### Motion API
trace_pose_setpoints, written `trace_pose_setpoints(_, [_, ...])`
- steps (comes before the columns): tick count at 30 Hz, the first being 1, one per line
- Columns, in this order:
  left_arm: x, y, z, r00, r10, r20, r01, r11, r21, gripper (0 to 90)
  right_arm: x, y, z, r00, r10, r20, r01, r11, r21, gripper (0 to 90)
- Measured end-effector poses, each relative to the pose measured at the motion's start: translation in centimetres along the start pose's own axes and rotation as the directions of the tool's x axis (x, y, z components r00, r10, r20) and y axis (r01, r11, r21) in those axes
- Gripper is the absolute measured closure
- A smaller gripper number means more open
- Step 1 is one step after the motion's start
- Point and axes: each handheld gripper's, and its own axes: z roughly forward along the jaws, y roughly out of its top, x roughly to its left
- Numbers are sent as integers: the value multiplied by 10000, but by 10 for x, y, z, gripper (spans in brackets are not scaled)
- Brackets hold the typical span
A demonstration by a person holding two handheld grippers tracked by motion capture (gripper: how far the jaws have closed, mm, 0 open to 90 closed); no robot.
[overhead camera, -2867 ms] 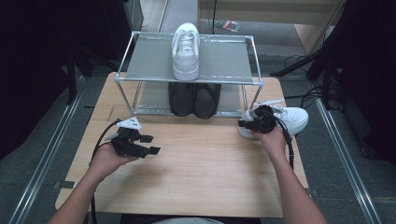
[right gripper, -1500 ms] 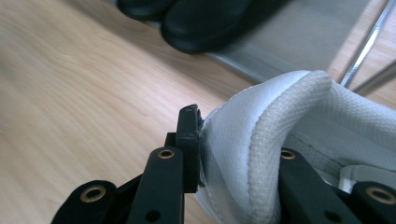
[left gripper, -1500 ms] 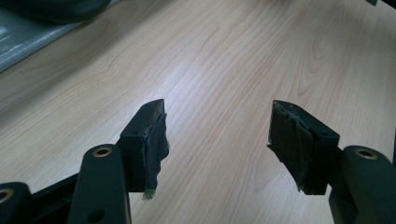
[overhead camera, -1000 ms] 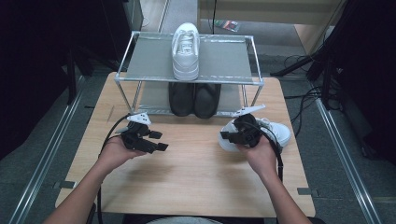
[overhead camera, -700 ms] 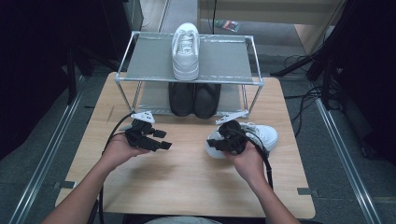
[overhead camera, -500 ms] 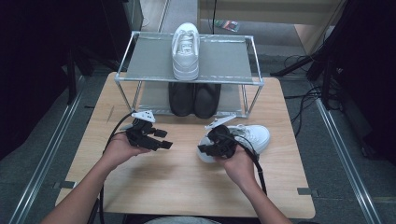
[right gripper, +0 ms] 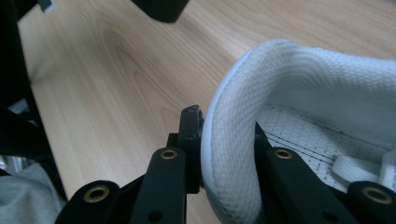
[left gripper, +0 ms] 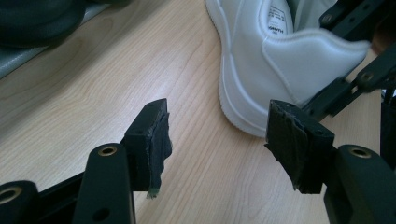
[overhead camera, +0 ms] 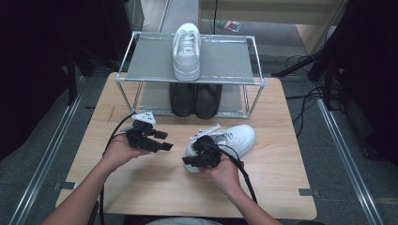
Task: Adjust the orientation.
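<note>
Right tongs (overhead camera: 199, 157) clamped on the heel collar of the loose white shoe (overhead camera: 237, 138); in the right gripper view my two jaws pinch the padded rim (right gripper: 233, 154) from inside and outside. Since the earliest frame I have dragged this shoe from near the right edge of the tabletop (overhead camera: 281, 187) toward its middle, and it now lies on its sole just in front of the rack (overhead camera: 141, 75), toe pointing toward the right edge. Left tongs (overhead camera: 157, 143) stand wide with nothing between them, hovering left of the shoe's heel; they have kept roughly the same place near the middle-left of the tabletop. The left gripper view looks straight at the heel (left gripper: 299, 60), which lies just beyond my open pads (left gripper: 156, 140).

I judge that the shoe has been brought within reach of both hands, probably for a handover or a two-handed lift. Its mate (overhead camera: 187, 49) stands on the rack's top shelf, with free mesh beside it; a black pair (overhead camera: 195, 99) occupies the lower shelf. The heel grip looks firm but leaves the toe unsupported, so the shoe may droop when raised.
</note>
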Motion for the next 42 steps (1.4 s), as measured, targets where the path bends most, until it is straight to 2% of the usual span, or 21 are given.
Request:
trace_pose_setpoints(3, [-1,0,0,10000,-17,6,17,10000,-47,401,1,-3,6,10000,-34,29,33,10000,54,765])
trace_pose_setpoints(5, [-2,0,1,10000,39,48,-39,10000,-11,401,0,-5,7,10000,23,-15,-23,9999,-124,760])
trace_pose_setpoints(11, [-4,0,3,9999,82,80,-82,10000,-27,401,-6,-5,3,9984,40,-557,-56,9996,-292,698])
trace_pose_setpoints(12, [-4,1,3,9999,93,101,-93,10000,-25,401,-7,-5,-5,9982,33,-601,-67,9984,-566,659])
trace_pose_setpoints(14, [-4,1,4,9999,117,121,-116,9999,-30,403,-7,-4,-10,9983,68,-579,-102,9982,-588,653])
trace_pose_setpoints(15, [-5,2,4,9993,266,267,-266,9996,-7,452,-8,-4,-22,9980,10,-631,-68,9957,-927,647])
trace_pose_setpoints(16, [-5,2,4,9993,266,267,-266,9996,-7,467,-8,-4,-22,9980,10,-631,-68,9957,-927,647])
trace_pose_setpoints(17, [-7,4,5,9990,311,316,-310,9995,-55,488,-10,-5,-36,9976,-5,-690,-86,9913,-1317,643])
trace_pose_setpoints(18, [-7,4,5,9990,311,316,-310,9995,-55,516,-10,-6,-43,9977,-28,-680,-74,9889,-1484,643])
trace_pose_setpoints(19, [-8,5,5,9989,316,358,-314,9995,-56,516,-10,-6,-43,9977,-28,-680,-74,9889,-1484,643])
trace_pose_setpoints(22, [-10,9,9,9991,307,295,-311,9994,134,609,-14,-13,-62,9989,-67,-461,-19,9829,-1844,649])
trace_pose_setpoints(23, [-11,12,12,9995,280,174,-284,9993,238,667,-18,-19,-73,9997,6,-242,-55,9790,-2040,666])
trace_pose_setpoints(28, [-11,19,19,9987,243,452,-247,9997,78,833,-29,-29,-90,9993,361,65,-334,9694,-2431,737])
trace_pose_setpoints(29, [-11,23,23,9984,248,514,-248,9997,-6,857,-34,-33,-95,9982,503,323,-405,9663,-2541,787])
trace_pose_setpoints(32, [-11,27,27,9980,250,587,-249,9997,-24,874,-39,-37,-97,9966,605,552,-443,9653,-2572,824])
trace_pose_setpoints(33, [-11,28,29,9977,282,610,-282,9996,-2,883,-44,-40,-98,9942,783,736,-579,9673,-2470,854])
trace_pose_setpoints(35, [-11,32,38,9971,381,654,-393,9991,172,883,-50,-42,-98,9921,951,820,-726,9670,-2441,861])
trace_pose_setpoints(38, [-11,33,42,9967,437,684,-455,9986,250,880,-54,-45,-98,9901,1053,934,-801,9672,-2413,869])
trace_pose_setpoints(41, [-10,35,51,9965,377,749,-405,9985,356,876,-64,-49,-99,9816,1388,1315,-1054,9666,-2335,898])
trace_pose_setpoints(42, [-10,35,51,9965,377,749,-405,9985,356,875,-64,-49,-99,9816,1388,1315,-1054,9666,-2335,898])
